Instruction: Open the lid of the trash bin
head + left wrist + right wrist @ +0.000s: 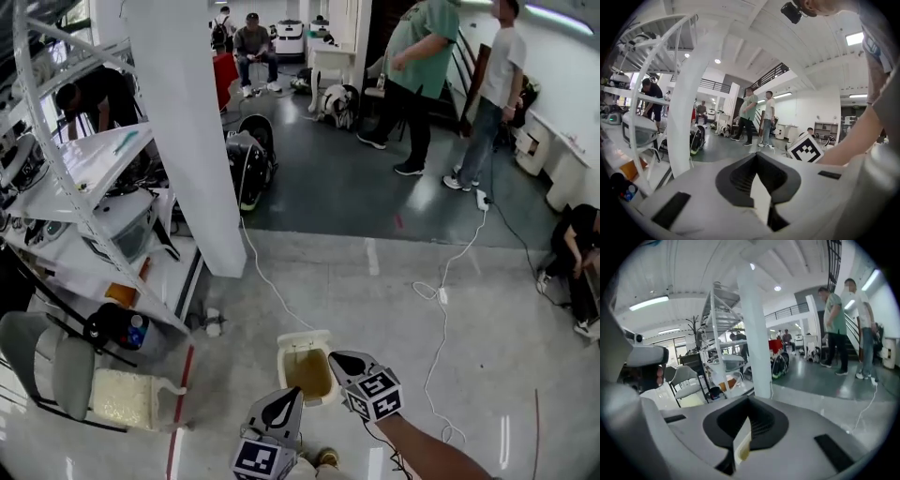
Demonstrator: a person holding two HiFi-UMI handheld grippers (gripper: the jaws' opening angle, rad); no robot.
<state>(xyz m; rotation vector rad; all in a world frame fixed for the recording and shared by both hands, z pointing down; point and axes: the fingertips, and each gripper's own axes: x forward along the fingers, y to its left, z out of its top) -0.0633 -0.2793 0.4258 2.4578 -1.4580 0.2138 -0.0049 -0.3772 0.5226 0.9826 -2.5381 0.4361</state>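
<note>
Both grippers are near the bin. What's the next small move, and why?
Probably lower the right gripper toward the bin rim. It and the left gripper hang near the bin, jaws together, holding nothing. Whether the lid is already up is unclear from the head view.

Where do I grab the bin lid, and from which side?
Probably the near edge of the brown lid, coming from above on your side: the cream rim of the bin is widest at the far end, suggesting a hinge there. The right gripper is closest. No handle shows.
</note>
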